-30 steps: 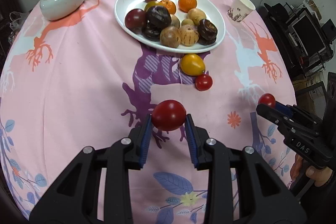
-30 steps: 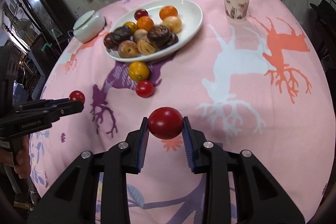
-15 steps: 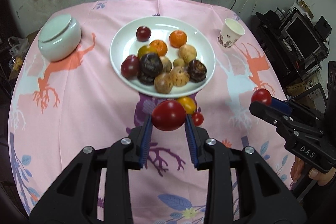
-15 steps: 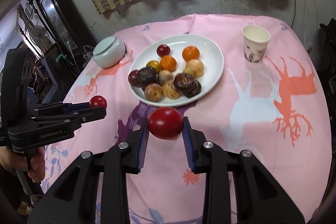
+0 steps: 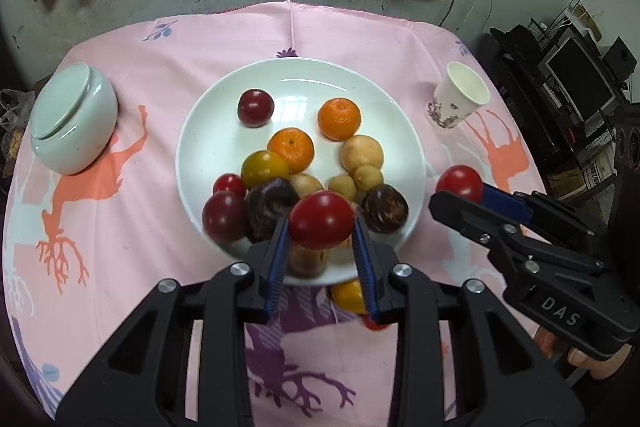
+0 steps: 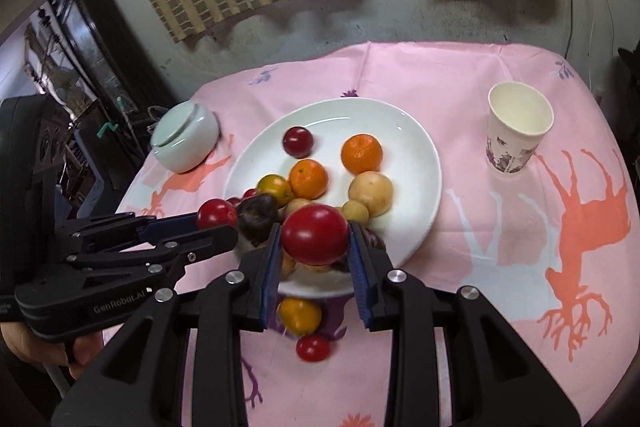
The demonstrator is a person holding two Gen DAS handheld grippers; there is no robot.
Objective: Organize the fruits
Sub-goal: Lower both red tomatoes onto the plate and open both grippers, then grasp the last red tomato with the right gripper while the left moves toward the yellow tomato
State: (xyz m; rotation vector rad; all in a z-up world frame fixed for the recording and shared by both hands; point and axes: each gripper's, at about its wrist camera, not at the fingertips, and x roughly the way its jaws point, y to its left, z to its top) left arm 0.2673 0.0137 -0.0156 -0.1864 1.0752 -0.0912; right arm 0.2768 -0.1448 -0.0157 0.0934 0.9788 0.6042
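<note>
A: Start on the left. What is the left tool point(image 5: 322, 223) carrying, and where does the plate lie from it?

B: It is clamped on a red tomato point(image 5: 321, 214), one blue pad on each side. The white plate point(image 5: 200, 163) lies straight ahead and below, on the pink desk point(image 5: 120, 267). The tomato hangs over the plate's near rim, above the crowded near half where the dark fruits sit.

A: And to the right?

B: The right tool point(image 6: 315, 237) is pinched on its own red tomato point(image 6: 314, 235). Seen from the left wrist, that tool comes in from the right with its tomato at the plate's right rim, roughly level with the left one. Neither is clearly nearer, I'd say.

A: So where is there room?

B: The far half of the plate is mostly bare, with only a dark red fruit point(image 5: 255, 107) and an orange point(image 5: 339, 118) there. I judge both tomatoes want to go farther in before release, since the near pile could roll them off.

A: Anything left on the cloth?

B: A yellow-orange fruit point(image 6: 300, 315) and a small red tomato point(image 6: 313, 347) lie just near of the plate, off it.
</note>
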